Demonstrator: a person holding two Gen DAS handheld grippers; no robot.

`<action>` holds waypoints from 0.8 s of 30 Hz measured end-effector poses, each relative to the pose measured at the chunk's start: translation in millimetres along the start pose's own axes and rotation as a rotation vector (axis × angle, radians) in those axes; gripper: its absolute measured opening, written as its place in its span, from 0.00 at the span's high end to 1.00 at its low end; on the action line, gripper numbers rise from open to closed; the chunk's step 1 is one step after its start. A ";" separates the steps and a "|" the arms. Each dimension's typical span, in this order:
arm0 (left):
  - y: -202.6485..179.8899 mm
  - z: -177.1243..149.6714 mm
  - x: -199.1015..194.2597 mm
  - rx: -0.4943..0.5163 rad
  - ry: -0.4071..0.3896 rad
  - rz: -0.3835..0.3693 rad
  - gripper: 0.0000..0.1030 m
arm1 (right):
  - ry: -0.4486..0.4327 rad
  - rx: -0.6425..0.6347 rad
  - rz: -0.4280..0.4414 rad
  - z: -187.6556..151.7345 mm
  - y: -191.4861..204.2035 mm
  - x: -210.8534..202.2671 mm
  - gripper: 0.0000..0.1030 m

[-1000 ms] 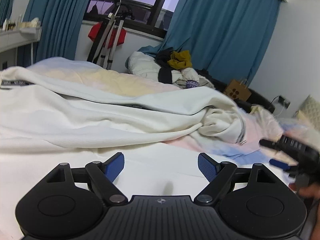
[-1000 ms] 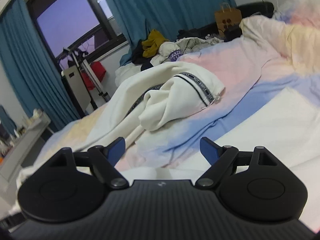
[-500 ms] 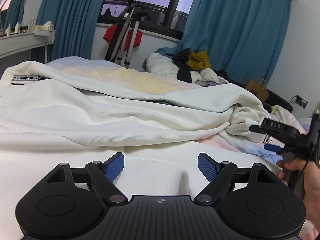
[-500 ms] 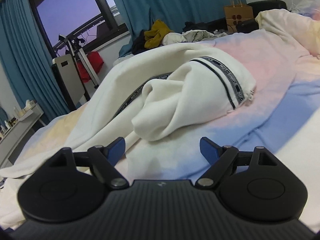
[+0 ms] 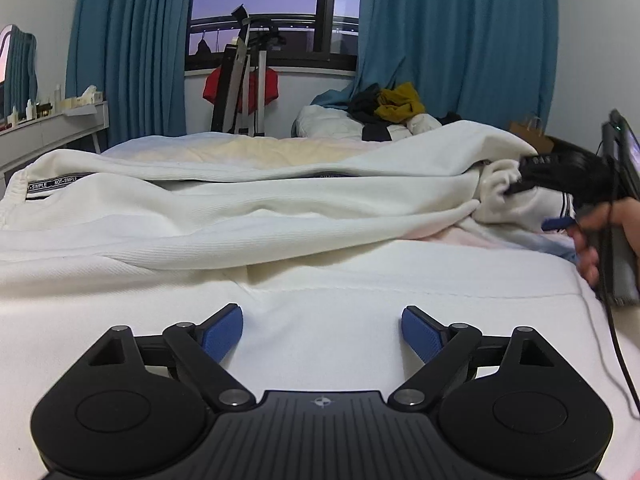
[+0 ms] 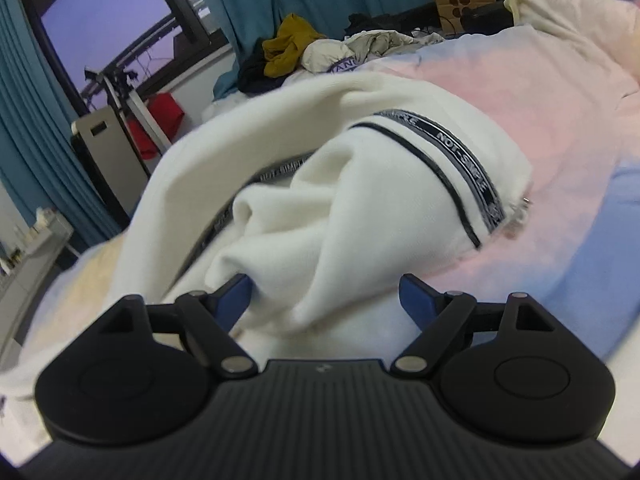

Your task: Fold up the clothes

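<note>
Pastel bed point(image 6: 560, 128) bears cream garment point(image 6: 360, 216), a fold between right claw's point(image 6: 326, 296) spread fingers

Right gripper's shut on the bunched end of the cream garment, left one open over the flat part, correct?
Not quite. The right gripper is open, not shut: the right wrist view shows its fingers spread either side of the cream garment's bunched end. The left gripper is open over the flat part.

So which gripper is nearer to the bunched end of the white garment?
Right. The right gripper has its open jaws around the bunched end; the left gripper rests over flat cloth, apart.
</note>
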State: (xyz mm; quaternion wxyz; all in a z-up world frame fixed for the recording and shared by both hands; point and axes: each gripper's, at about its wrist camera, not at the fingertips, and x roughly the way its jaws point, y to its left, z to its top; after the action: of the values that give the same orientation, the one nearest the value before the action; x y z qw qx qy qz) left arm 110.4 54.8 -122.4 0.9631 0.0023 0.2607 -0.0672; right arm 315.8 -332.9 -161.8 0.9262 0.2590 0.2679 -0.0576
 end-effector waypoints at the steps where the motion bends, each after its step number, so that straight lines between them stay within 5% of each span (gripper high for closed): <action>1: -0.3 -1.1 -0.3 0.000 -0.001 0.000 0.13 | -0.005 -0.002 0.003 1.1 0.1 4.0 0.19; 10: 0.2 -6.9 1.7 -0.019 0.009 0.017 0.10 | -0.017 -0.022 0.023 5.8 -3.7 26.5 0.22; 13: -1.4 -8.3 1.4 -0.012 0.010 0.028 0.10 | -0.017 -0.039 0.015 4.3 -4.5 29.4 0.38; 15: -2.9 -8.2 1.4 -0.008 0.011 0.035 0.09 | -0.014 -0.038 0.016 3.8 -5.3 30.0 0.69; 19: 0.0 -6.6 0.7 -0.015 0.014 0.039 0.09 | -0.025 -0.027 0.011 5.5 -6.1 25.1 0.90; 24: 3.4 -4.0 -0.6 -0.035 0.011 0.035 0.09 | -0.093 0.022 -0.007 15.1 -17.5 6.7 0.93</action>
State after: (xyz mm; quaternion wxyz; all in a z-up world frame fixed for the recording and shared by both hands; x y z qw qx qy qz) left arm 108.2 58.4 -125.6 0.9625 -0.0096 0.2671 -0.0457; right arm 324.3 -355.5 -162.3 0.9346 0.2651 0.2248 -0.0759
